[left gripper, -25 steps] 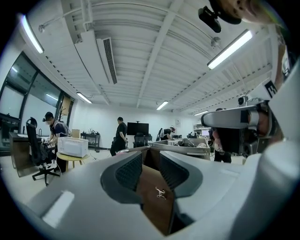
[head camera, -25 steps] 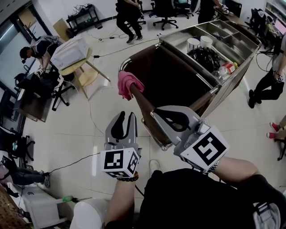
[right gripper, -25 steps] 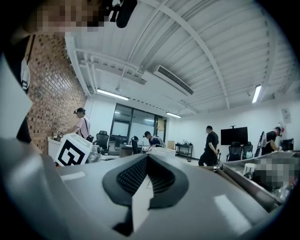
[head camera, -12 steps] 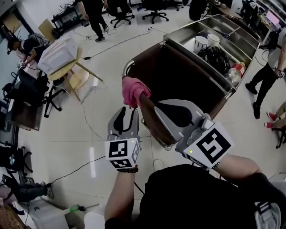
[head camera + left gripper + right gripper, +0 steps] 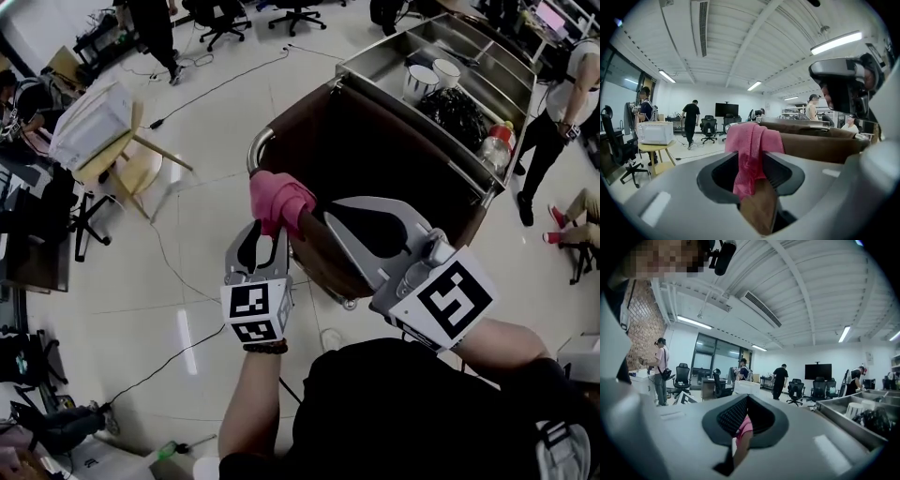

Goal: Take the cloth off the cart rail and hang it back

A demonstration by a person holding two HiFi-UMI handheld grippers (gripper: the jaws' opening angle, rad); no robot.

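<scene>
White box (image 5: 89, 124) on table (image 5: 139, 174) — cups (image 5: 422, 82).

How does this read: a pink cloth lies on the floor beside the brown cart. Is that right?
Not quite. The cloth is pink and is by the brown cart, but it is not on the floor: it is draped over the cart's rail. The head view shows this, and the left gripper view shows it hanging there too.

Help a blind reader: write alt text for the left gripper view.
A pink cloth hangs over the cart's brown rail, between the jaws of the left gripper; they have just been opening and are not gripping it.
</scene>
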